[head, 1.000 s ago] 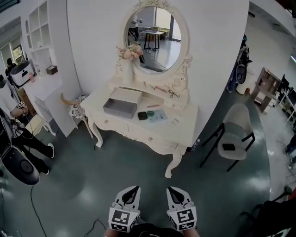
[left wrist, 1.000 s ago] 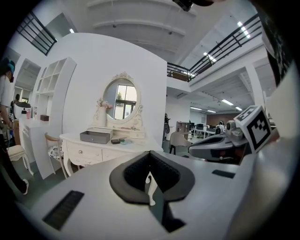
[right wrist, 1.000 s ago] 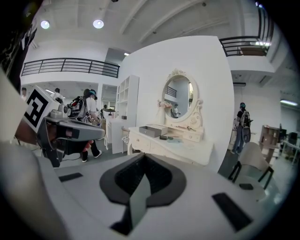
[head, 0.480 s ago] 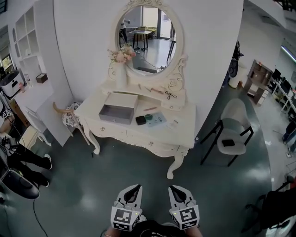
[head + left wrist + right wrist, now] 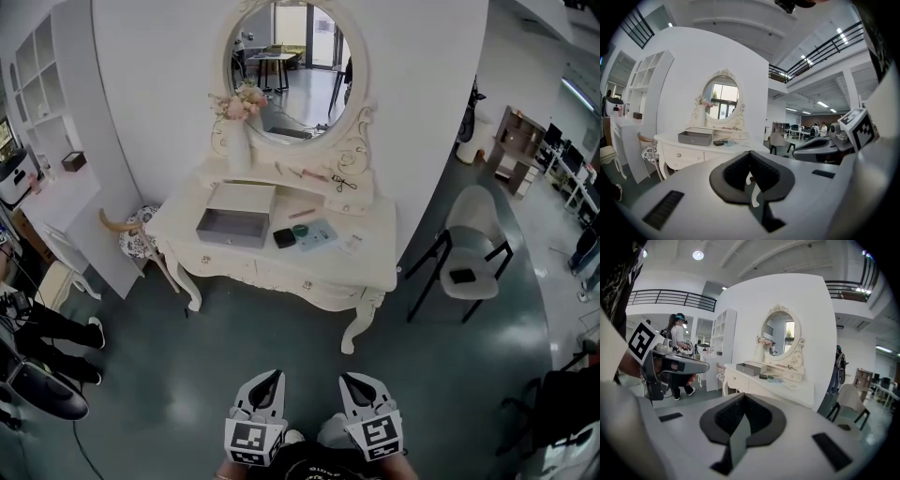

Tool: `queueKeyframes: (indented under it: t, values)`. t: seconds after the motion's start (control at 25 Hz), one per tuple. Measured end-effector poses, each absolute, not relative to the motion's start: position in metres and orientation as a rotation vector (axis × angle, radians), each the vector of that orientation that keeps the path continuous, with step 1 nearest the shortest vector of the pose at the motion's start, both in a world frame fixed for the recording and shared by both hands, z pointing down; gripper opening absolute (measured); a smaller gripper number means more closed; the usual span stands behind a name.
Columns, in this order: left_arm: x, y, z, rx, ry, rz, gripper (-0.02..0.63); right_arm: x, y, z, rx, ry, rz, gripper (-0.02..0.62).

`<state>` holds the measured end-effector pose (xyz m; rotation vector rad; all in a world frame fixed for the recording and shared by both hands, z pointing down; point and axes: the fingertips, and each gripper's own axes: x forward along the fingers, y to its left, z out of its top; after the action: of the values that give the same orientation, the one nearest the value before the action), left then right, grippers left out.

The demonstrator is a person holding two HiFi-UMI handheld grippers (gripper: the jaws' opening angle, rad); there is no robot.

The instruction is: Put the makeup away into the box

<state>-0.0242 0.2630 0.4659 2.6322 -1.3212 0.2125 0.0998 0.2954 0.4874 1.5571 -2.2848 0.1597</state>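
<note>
Makeup: a small dark case (image 5: pixel 284 237), a green round pot (image 5: pixel 300 230) and a pale blue flat pack (image 5: pixel 319 234) lie on the tabletop just right of the box, outside it.
Box (image 5: pixel 230 228): grey and open-topped, on the left half of the dressing table, in front of the mirror.
Dressing table (image 5: pixel 366 267): white with carved legs, set against a white wall; an oval mirror (image 5: pixel 291 70) stands on it, with flowers (image 5: pixel 239 101) at the mirror's left.
Left gripper (image 5: pixel 270 379): low in the head view, well apart from the table; jaws pressed together, nothing between them.
Right gripper (image 5: pixel 349 381): just beside the left one; jaws likewise together and empty.
Surroundings: a pale chair (image 5: pixel 469 272) stands right of the table.
</note>
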Motion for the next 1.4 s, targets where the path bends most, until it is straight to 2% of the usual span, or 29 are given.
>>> queueKeyframes:
  t: [0.8,1.4]
  values:
    - [-0.035,0.208,0.475,2.564,-1.460,0.238,0.015,0.089,0.219,0.501,1.400,-2.353,0.155,0.009]
    - [0.012,0.125,0.480,2.514,-1.483,0.345,0.015,0.119,0.125,0.506,1.238,-2.366,0.111,0.009]
